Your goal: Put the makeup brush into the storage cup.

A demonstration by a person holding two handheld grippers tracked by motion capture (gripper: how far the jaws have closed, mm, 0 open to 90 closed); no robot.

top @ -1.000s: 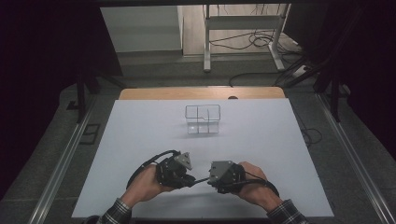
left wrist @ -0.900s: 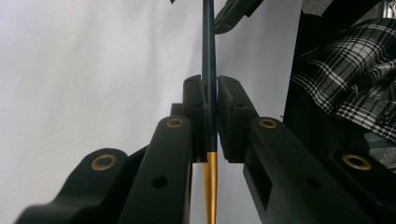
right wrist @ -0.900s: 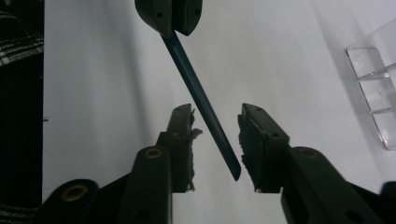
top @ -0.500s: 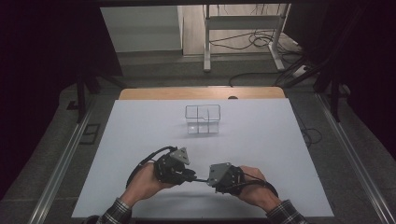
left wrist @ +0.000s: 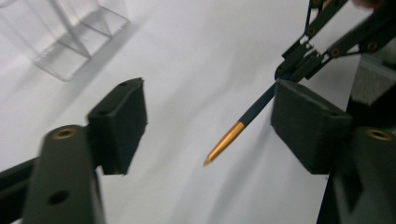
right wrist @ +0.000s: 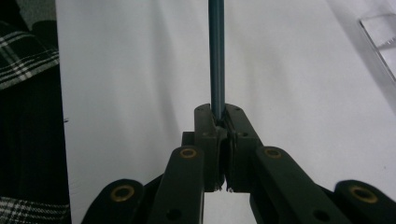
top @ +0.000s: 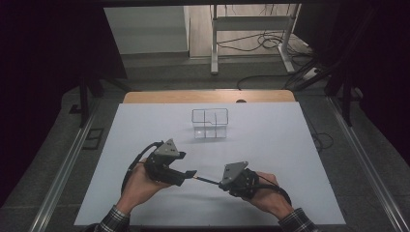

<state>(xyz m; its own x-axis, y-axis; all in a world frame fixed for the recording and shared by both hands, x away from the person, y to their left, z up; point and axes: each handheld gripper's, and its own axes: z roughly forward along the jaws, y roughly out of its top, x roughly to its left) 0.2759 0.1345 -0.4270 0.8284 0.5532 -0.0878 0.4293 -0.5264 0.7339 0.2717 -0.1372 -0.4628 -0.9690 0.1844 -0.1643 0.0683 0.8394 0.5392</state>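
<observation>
1. Nearest the person, two hands in plaid sleeves (top: 112,218) come in over the near edge of the white table (top: 290,159), each holding a black gripper.
2. The right gripper (top: 220,183) has its jaws clamped tight on a thin dark blue pen (right wrist: 216,56); in the right gripper view the shaft rises straight up from between the closed pads.
3. In the high view the pen (top: 205,180) lies nearly level above the table, reaching from the right gripper towards the left one.
4. The left gripper (top: 192,172) has just been opening its jaws. In the left gripper view they stand wide apart, and the pen's golden tip (left wrist: 225,142) lies between the pads, touching neither as far as can be seen.
5. The right gripper's jaws (left wrist: 299,63) show in that same view at the upper right, closed on the blue shaft.
6. No brand, label or writing can be read on the pen or on either gripper; the pictures are too soft for small print.
7. Farther out, near the middle of the table, stands a clear plastic organiser (top: 210,123) with inner dividers, well apart from both grippers. It carries no readable marking.
8. Beyond the table's far wooden edge (top: 208,96), a white metal stand (top: 251,29) and loose cables (top: 270,43) lie on the floor.
</observation>
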